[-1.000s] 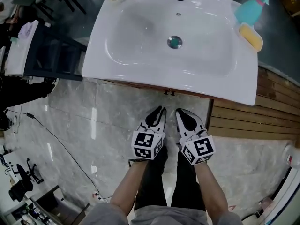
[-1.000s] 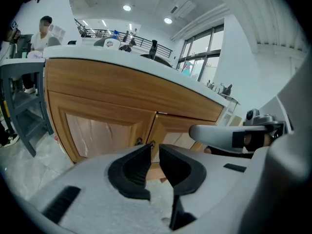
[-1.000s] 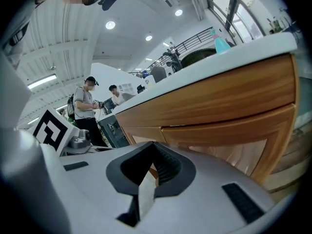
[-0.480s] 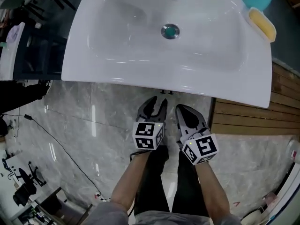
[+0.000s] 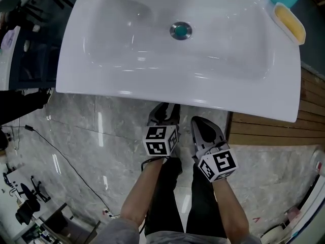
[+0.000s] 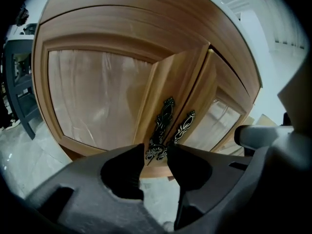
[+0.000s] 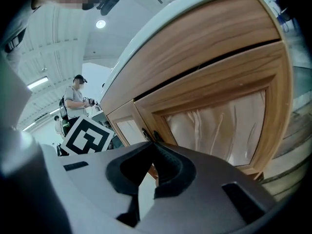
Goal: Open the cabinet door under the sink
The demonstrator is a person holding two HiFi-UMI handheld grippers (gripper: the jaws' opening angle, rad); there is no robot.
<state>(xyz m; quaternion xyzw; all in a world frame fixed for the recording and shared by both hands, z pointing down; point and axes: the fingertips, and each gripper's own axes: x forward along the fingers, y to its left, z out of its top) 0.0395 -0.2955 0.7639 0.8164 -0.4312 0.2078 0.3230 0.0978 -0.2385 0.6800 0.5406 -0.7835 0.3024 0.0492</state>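
Below the front rim of the sink [image 5: 152, 44], my left tool [image 5: 165, 111] points at the cabinet door [image 6: 97, 96]. Its jaws have just been opening and now stand released, with nothing pressed between them. The pair of dark ornate handles [image 6: 163, 123], at the seam under the middle of the sink, shows in the gap just beyond the tips. I cannot tell that the tips touch them. My right tool [image 5: 202, 126] sits just beside the left one, also below the sink's rim. Its jaws are clenched together on nothing, facing the other door [image 7: 219, 126]. A yellow soap [image 5: 290, 23] lies on the sink's far right corner.
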